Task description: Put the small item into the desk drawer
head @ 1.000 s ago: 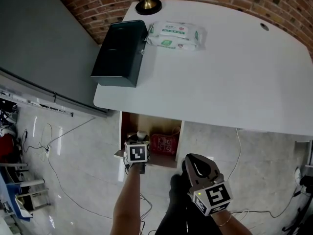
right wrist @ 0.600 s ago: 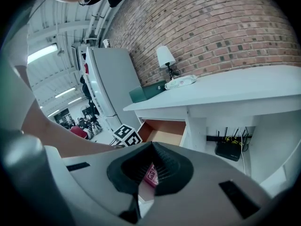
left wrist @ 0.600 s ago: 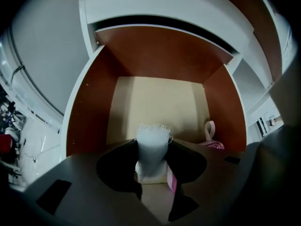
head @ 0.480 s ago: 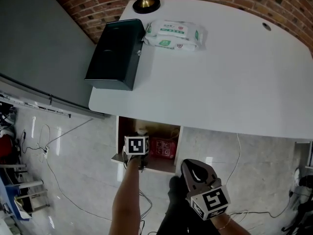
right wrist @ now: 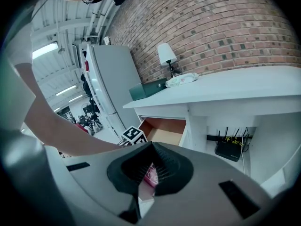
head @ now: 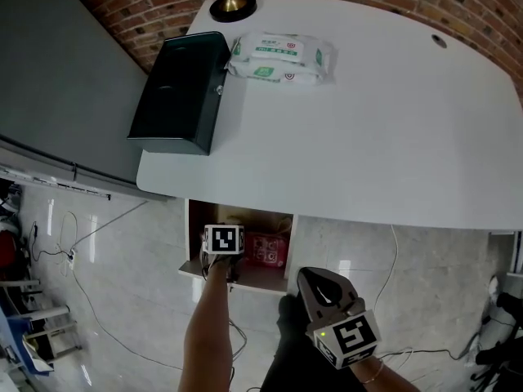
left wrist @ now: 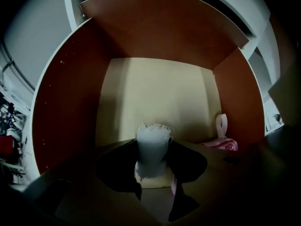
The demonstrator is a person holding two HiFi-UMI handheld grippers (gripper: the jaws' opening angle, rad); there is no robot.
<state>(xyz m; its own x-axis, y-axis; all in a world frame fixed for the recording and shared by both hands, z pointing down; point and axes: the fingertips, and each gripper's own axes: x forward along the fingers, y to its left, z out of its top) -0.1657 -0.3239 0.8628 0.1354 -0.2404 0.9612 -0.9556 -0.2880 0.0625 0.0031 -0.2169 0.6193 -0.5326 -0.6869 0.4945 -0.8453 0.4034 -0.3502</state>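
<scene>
Under the white desk (head: 368, 137) the wooden drawer (head: 235, 278) stands pulled out. My left gripper (head: 224, 251) points steeply down into it. In the left gripper view its jaws (left wrist: 153, 180) are closed on a small pale item (left wrist: 153, 145) with a frayed top, held above the drawer's light floor (left wrist: 155, 93). A pink packet (left wrist: 221, 142) lies in the drawer at the right, also visible from above (head: 266, 250). My right gripper (head: 315, 279) hangs in front of the drawer, jaws together with nothing held (right wrist: 148, 166).
On the desk stand a dark green box (head: 176, 88), a pack of wet wipes (head: 282, 55) and a lamp base (head: 231, 5). A grey cabinet (head: 57, 72) flanks the desk at the left. Cables (head: 82, 243) trail over the floor; a router (right wrist: 230, 149) sits under the desk.
My left gripper has sunk lower into the drawer with the pale item still in its jaws. The right gripper has stayed in place.
</scene>
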